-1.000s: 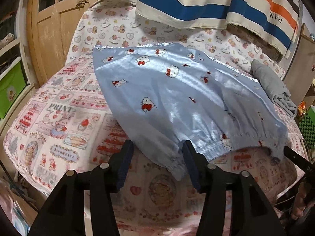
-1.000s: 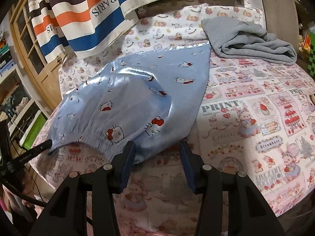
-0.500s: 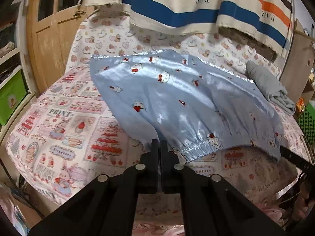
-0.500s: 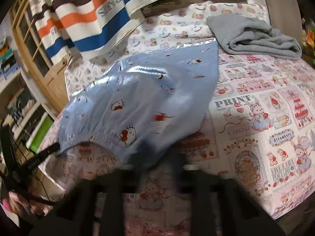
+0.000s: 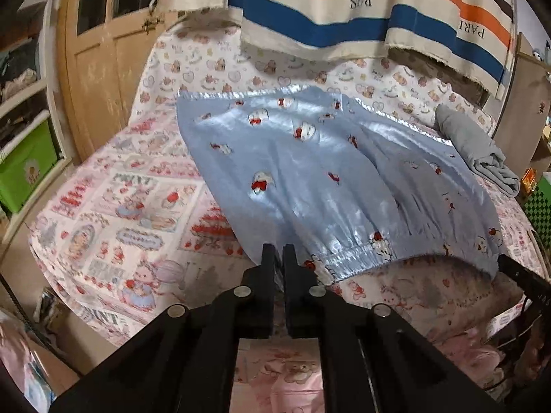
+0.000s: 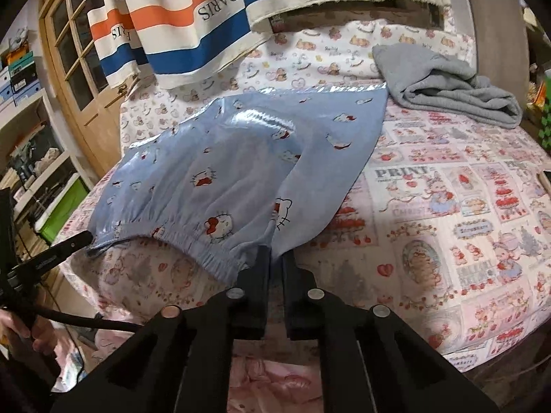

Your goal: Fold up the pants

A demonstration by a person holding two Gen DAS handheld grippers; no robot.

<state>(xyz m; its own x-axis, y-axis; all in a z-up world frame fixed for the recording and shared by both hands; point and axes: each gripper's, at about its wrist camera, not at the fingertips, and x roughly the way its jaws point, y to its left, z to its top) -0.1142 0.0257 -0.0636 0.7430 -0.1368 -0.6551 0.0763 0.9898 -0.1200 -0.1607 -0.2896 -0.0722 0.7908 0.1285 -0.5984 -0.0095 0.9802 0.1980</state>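
Shiny pale-blue satin pants with cartoon-cat print lie spread on the patterned bed.
The left gripper pinches one waistband corner, its jaws apparently easing apart; the right gripper clamps the other.

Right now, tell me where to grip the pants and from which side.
Grip the pants at the two end corners of the elastic waistband, coming from the near bed edge. The waistband lies along that edge, gathered and thick.
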